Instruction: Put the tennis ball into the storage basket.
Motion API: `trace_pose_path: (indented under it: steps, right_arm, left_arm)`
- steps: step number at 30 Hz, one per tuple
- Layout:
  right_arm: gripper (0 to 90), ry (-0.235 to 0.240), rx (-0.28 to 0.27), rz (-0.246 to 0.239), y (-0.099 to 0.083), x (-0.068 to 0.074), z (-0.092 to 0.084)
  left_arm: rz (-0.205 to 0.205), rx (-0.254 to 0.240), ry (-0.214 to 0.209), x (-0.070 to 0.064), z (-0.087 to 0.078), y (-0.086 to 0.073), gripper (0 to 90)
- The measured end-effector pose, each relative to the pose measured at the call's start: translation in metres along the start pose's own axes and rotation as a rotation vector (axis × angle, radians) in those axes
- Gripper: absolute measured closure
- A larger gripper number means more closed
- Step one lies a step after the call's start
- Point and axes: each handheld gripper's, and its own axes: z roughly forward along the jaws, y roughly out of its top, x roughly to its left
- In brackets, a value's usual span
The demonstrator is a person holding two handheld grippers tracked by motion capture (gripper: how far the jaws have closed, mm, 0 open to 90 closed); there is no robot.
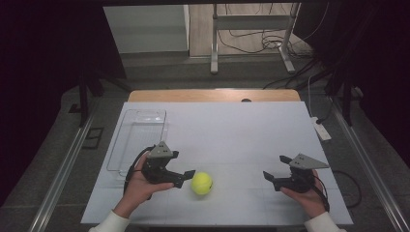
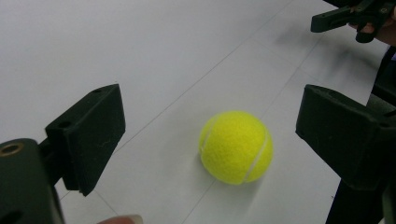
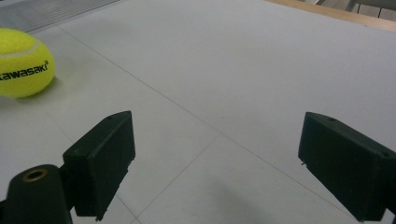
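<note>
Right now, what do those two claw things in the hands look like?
Both are black. The left gripper and right gripper each have two blocky, flat-faced jaws and a grey three-cornered plate on top. A black cable trails from each one. The person wears white sleeves.

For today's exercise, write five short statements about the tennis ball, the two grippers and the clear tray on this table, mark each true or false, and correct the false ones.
1. The tennis ball lies on the table, not in the clear tray. True.
2. The left gripper is clamped on the ball. False: its jaws stand open, the ball just ahead and untouched.
3. The right gripper holds nothing. True.
4. The tray holds a second ball. False: it looks empty.
5. The ball is red. False: it is yellow-green with a white seam.
</note>
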Motion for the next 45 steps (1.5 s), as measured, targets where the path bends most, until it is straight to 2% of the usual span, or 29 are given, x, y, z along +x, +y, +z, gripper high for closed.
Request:
trace_pose_path:
  steps: [10,19,25,31,35,39,45]
  right_arm:
    - [11.4,-0.001,0.001,-0.004,0.000,0.000,0.000]
    - [11.4,-0.006,0.003,-0.002,0.000,0.000,0.001]
    - [11.4,-0.005,0.003,-0.003,0.000,0.000,0.000]
    - [11.4,-0.004,0.000,-0.002,0.000,0.000,0.000]
    - [11.4,-0.005,0.002,-0.004,0.000,0.000,0.000]
    - [11.4,-0.005,0.002,-0.004,0.000,0.000,0.000]
    - [11.4,-0.004,0.002,-0.005,0.000,0.000,0.001]
  left_arm:
    - [0.017,0.025,-0.021,-0.004,0.012,0.005,9.3]
    - [0.029,0.023,-0.032,-0.006,0.017,0.014,9.2]
    - [0.036,0.040,-0.035,-0.008,0.022,0.013,8.5]
    - [0.040,0.071,-0.034,-0.009,0.029,0.010,8.3]
    - [0.051,0.117,-0.036,-0.011,0.037,0.007,7.2]
    - [0.061,0.144,-0.037,-0.013,0.043,0.005,5.7]
    - [0.063,0.195,-0.019,-0.014,0.055,0.000,4.2]
